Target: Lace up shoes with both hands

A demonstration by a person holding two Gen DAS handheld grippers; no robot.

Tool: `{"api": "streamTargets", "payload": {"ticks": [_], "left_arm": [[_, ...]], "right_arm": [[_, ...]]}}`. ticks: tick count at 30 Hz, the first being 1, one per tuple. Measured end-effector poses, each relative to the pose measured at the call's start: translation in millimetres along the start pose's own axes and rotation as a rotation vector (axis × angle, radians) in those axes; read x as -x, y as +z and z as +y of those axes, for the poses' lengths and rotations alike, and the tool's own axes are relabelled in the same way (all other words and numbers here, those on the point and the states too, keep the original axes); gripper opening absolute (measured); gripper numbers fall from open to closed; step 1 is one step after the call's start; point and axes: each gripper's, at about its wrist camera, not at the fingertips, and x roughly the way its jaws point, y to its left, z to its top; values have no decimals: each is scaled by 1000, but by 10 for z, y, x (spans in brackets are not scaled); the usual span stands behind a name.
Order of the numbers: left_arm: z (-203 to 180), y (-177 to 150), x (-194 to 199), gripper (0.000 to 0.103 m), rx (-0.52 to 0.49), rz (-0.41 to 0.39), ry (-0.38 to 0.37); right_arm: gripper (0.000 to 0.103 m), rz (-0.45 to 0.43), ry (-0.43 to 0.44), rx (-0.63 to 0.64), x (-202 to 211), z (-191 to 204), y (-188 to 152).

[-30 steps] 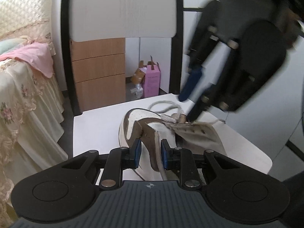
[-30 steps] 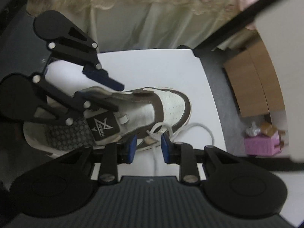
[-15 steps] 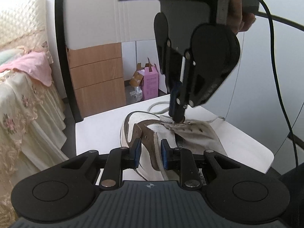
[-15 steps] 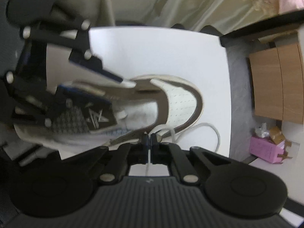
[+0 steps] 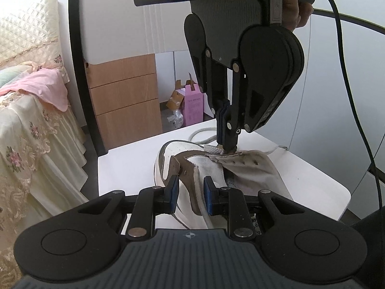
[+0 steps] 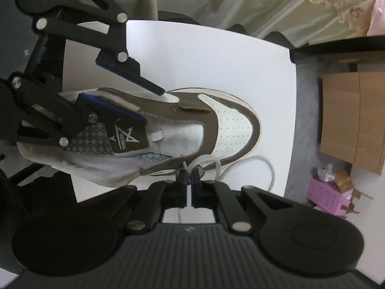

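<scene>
A white and brown sneaker (image 6: 182, 130) lies on a small white table (image 6: 216, 67), its toe towards a wooden drawer unit (image 5: 125, 101). The left gripper (image 5: 191, 195) straddles the near eyelet flap of the upper, 1 pad inside the shoe and 1 outside; its jaws stand a little apart, and whether they press on the flap I cannot tell. The right gripper (image 6: 189, 177) points steeply down at the far edge of the shoe, its jaws together on the white shoelace (image 6: 240, 166), which runs up between the pads near the lowest eyelets and loops loosely across the table beyond.

The shoe looks light, with a stiff sole but a soft, floppy upper that would fold unless held. The lace is thin, limp and likely slippery, so a grip close to its tip, just beside an eyelet, would probably steer it best.
</scene>
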Motion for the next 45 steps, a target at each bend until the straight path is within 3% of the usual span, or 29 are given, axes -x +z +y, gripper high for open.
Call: {"api": "streamTargets", "payload": {"ticks": [9, 21, 27, 28, 30, 36, 38, 45], "left_arm": [[-17, -20, -26, 26, -1, 32, -2], [-9, -30, -22, 26, 12, 38, -12], [-13, -35, -23, 26, 12, 39, -11], [-14, -36, -23, 26, 13, 39, -11], [-15, -40, -20, 26, 12, 40, -10], [-14, -36, -33, 26, 18, 40, -12], [-15, -36, -40, 26, 18, 40, -12], [-41, -36, -56, 26, 4, 43, -4]], "right_arm": [[4, 41, 19, 4, -92, -26, 38], [1, -25, 58, -68, -66, -82, 156], [6, -3, 57, -1, 39, -66, 146], [9, 7, 53, 12, 41, -67, 150], [40, 20, 53, 36, 35, -69, 158], [34, 65, 96, 23, -63, -157, 200], [24, 80, 100, 17, -102, -188, 210], [3, 70, 118, -7, -153, -157, 202]]}}
